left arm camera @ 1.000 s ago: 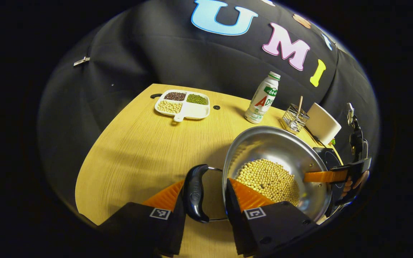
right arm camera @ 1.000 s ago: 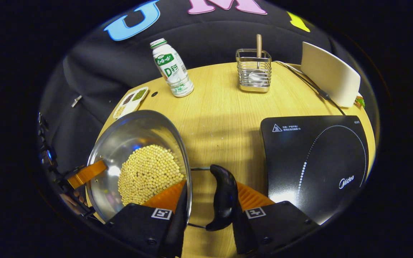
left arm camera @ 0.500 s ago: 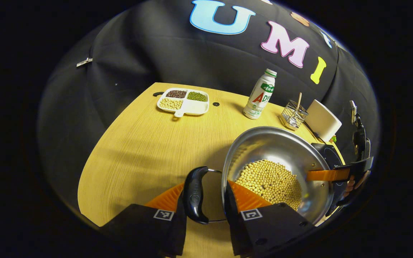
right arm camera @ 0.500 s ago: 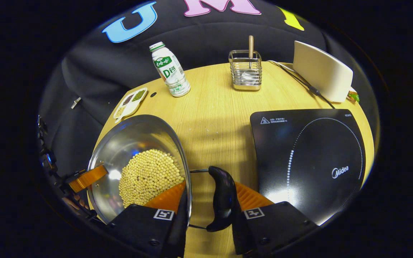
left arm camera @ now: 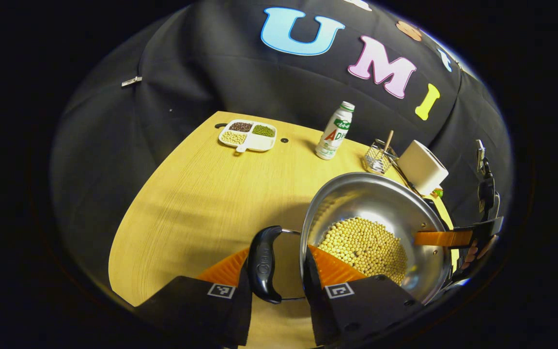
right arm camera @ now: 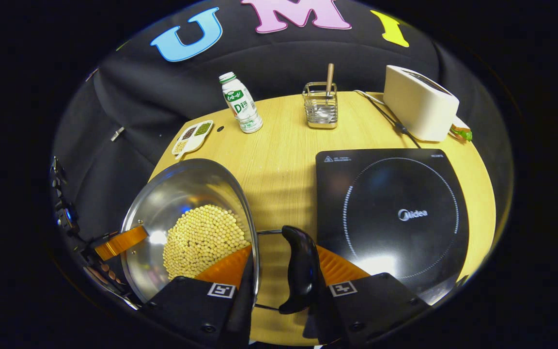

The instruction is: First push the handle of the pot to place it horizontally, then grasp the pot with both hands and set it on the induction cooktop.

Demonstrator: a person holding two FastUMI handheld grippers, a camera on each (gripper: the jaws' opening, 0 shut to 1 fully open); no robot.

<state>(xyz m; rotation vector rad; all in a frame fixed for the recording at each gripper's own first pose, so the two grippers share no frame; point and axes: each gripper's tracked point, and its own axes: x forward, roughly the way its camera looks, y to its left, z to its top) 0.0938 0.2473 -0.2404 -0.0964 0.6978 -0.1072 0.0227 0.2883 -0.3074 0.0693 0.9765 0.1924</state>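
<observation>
A steel pot (left arm camera: 376, 203) holding soybeans (left arm camera: 364, 245) hangs above the wooden table (left arm camera: 196, 203), carried between both grippers. My left gripper (left arm camera: 279, 267) is shut on the pot's black left handle (left arm camera: 263, 264), one finger outside the handle and the other inside the pot wall. At the far rim, my right gripper (left arm camera: 453, 237) holds the other side. In the right gripper view, my right gripper (right arm camera: 279, 269) is shut on the right handle (right arm camera: 301, 269) in the same way. The pot (right arm camera: 182, 194) sits left of the black induction cooktop (right arm camera: 395, 213).
Along the table's back stand a divided dish of beans (right arm camera: 192, 138), a white bottle (right arm camera: 241, 103), a wire basket with a wooden-handled utensil (right arm camera: 321, 107) and a white toaster (right arm camera: 419, 104) with a cable (right arm camera: 390, 118). A hand (left arm camera: 475, 249) holds the right gripper.
Both grippers have risen with the pot, so the table looks smaller and farther. The cooktop's whole ring has come into the right gripper view. Both grips are unchanged.
</observation>
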